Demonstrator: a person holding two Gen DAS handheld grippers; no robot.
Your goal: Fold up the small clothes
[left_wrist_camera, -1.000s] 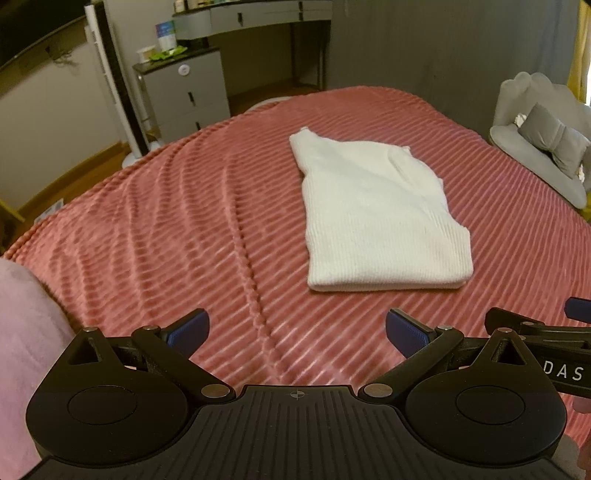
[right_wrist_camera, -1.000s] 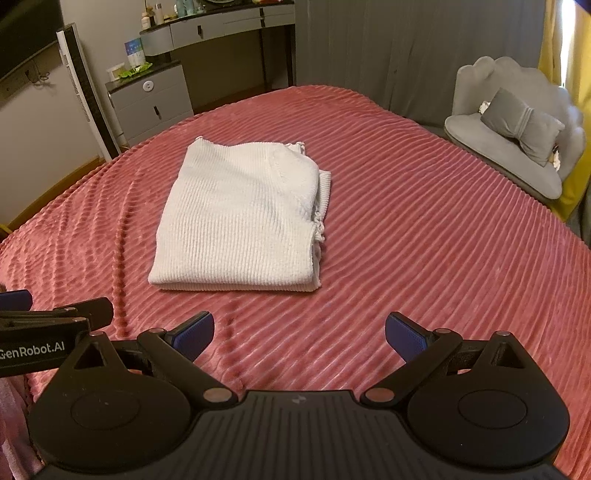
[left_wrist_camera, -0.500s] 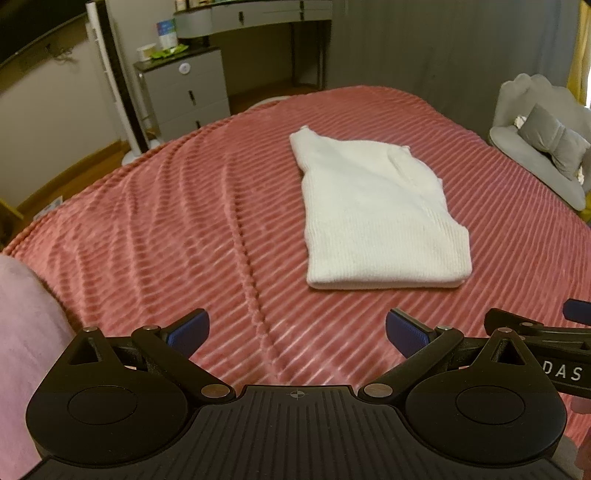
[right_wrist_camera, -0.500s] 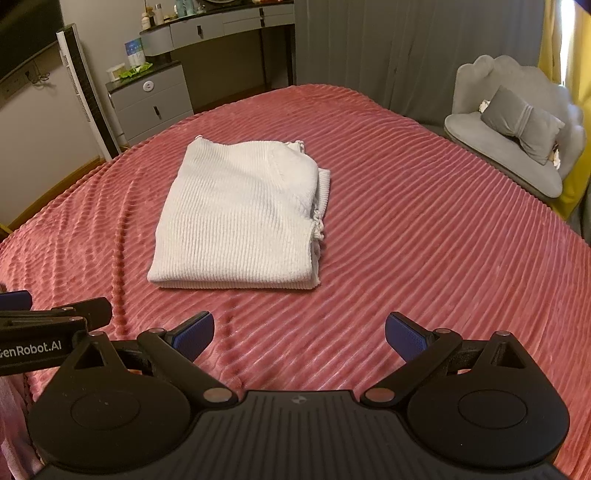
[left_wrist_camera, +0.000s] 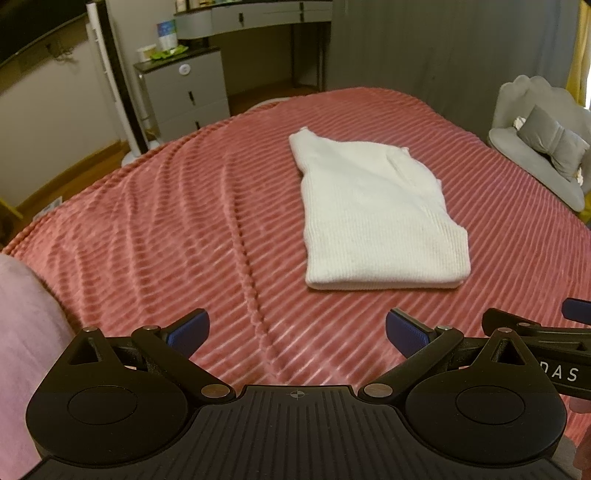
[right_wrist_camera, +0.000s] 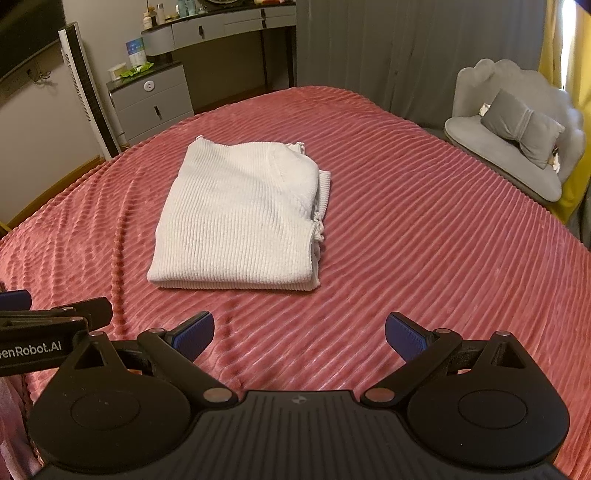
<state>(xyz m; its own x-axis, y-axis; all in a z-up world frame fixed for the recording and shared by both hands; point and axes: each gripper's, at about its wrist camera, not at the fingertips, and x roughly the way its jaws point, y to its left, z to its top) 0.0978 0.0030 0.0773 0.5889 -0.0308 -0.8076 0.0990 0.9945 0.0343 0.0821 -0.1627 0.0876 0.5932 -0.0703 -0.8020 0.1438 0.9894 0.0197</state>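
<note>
A white knitted sweater (left_wrist_camera: 373, 218) lies folded into a flat rectangle on the pink ribbed bedspread (left_wrist_camera: 177, 221); it also shows in the right wrist view (right_wrist_camera: 243, 218). My left gripper (left_wrist_camera: 295, 332) is open and empty, held above the bedspread near the bed's front edge, short of the sweater and to its left. My right gripper (right_wrist_camera: 299, 332) is open and empty, just short of the sweater's near folded edge. Each gripper's tip shows at the edge of the other's view.
A grey nightstand (right_wrist_camera: 155, 99) and a desk (right_wrist_camera: 229, 26) stand beyond the bed's far left. A grey shell-shaped chair with a cushion (right_wrist_camera: 517, 140) stands at the right. A pink cloth (left_wrist_camera: 22, 332) lies at the near left.
Both views have shifted very slightly; the sweater lies as before and both grippers stay open.
</note>
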